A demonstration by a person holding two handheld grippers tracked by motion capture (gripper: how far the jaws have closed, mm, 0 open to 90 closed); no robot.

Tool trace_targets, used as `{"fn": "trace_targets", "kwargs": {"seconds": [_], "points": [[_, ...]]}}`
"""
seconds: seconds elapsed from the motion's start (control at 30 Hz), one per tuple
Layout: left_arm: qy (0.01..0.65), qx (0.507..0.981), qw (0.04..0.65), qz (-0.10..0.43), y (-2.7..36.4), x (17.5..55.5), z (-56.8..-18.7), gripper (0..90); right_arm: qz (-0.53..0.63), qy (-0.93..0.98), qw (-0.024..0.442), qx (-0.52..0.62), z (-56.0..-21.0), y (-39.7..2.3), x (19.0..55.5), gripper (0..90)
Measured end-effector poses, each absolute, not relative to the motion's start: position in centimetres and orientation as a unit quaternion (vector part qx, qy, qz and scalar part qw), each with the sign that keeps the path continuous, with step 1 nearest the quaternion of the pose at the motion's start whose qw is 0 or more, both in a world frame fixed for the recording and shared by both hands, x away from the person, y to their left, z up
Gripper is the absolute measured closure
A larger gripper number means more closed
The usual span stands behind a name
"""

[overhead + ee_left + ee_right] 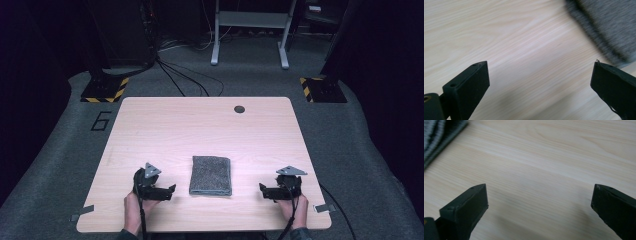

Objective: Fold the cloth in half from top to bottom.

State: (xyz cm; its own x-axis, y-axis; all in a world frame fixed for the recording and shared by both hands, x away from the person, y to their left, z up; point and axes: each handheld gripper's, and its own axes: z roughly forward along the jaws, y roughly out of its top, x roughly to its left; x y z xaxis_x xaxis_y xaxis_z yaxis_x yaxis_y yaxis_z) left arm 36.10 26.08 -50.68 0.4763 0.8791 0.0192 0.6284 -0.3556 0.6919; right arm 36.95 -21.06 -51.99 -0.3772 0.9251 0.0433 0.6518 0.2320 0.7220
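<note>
Grey folded towel [211,175] is found at the surface's [200,125] near centre, squared and untouched. Left tongs [170,189] at its nine o'clock and right tongs [262,187] at three o'clock are held wide open, empty. Folding is judged complete; only withdrawal seems required next.

Light wood-grain rectangular tabletop [210,125] with rounded corners, folded grey terry towel [211,175] lying flat near its front centre, round dark grommet hole [239,109] far right.
</note>
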Motion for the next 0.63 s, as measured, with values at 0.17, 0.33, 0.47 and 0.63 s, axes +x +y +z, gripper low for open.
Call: {"fn": "trace_targets", "kwargs": {"seconds": [0.17, 0.33, 0.47, 0.63], "points": [[0.505, 0.777, 0.315, 0.207, 29.0, 35.7, -51.8, 1.5, 0.337, 0.74, 0.204, 0.545, -52.8, -24.2, 36.7, 0.0], [0.521, 0.768, 0.305, 0.212, 30.1, 35.6, -52.8, 1.2, 0.321, 0.745, 0.225, 0.539, -53.0, -25.3, 37.0, 0.0], [0.52, 0.758, 0.323, 0.225, 30.3, 35.1, -53.2, 1.4, 0.319, 0.747, 0.226, 0.538, -53.0, -25.1, 37.1, 0.0], [0.523, 0.757, 0.319, 0.229, 30.4, 35.3, -53.2, 1.3, 0.315, 0.745, 0.228, 0.542, -53.0, -25.1, 37.2, 0.0]]}}
